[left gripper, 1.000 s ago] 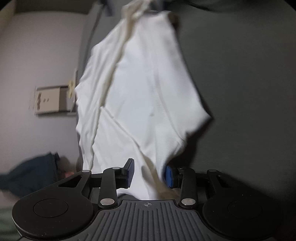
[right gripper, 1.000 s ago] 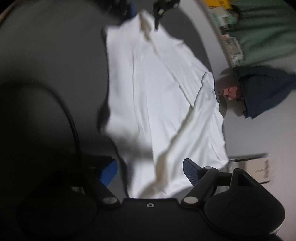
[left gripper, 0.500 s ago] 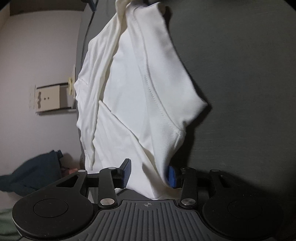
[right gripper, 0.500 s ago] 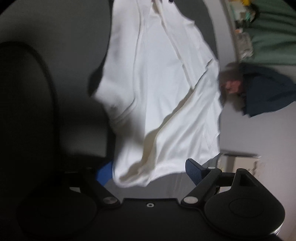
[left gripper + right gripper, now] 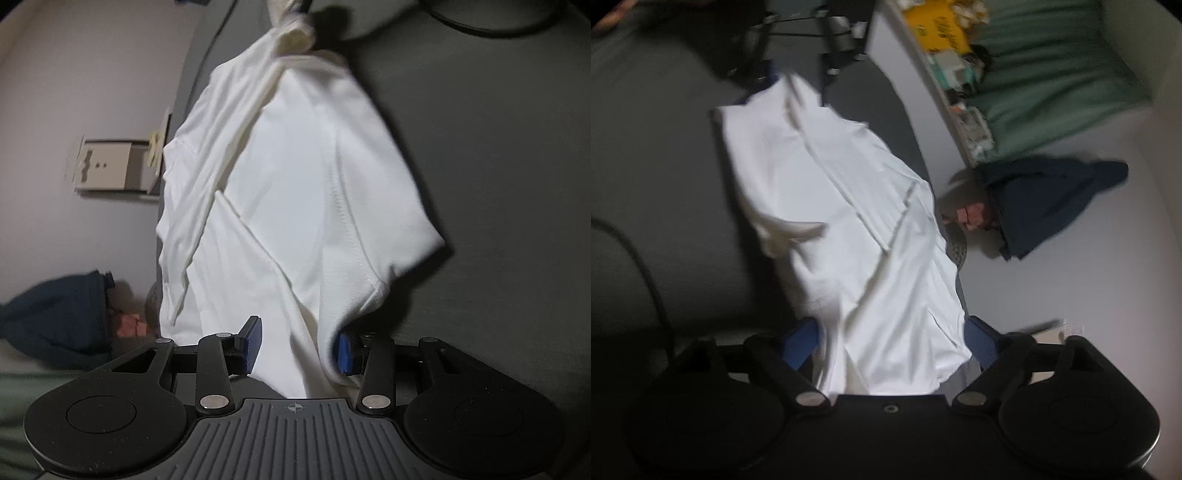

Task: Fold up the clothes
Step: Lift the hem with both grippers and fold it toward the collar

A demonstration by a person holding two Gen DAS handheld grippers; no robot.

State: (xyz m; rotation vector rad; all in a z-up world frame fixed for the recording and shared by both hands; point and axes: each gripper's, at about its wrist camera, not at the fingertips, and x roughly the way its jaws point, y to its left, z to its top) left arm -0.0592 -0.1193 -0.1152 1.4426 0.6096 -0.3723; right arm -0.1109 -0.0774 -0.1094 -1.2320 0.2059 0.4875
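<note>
Now the white shirt [image 5: 295,192] hangs stretched between the two grippers above the dark grey table [image 5: 498,166], and over the last second it has swung from a loose, blurred drape into a tauter span, with one short sleeve jutting out to the side. The left gripper [image 5: 295,347] has kept its blue fingers [image 5: 251,343] a little apart, with a thick bunch of cloth between them; whether they pinch it firmly I cannot tell. The right gripper [image 5: 897,343], which stood wide with the cloth only lying before it a second ago, now has its fingers [image 5: 799,341] drawn in against the shirt's edge on both sides, seemingly clamped on it. By my reading, the shirt is now lifted and spread, ready to be laid flat for the first fold. A dark blue garment [image 5: 1045,206] lies on the pale floor [image 5: 1089,280], well apart.
</note>
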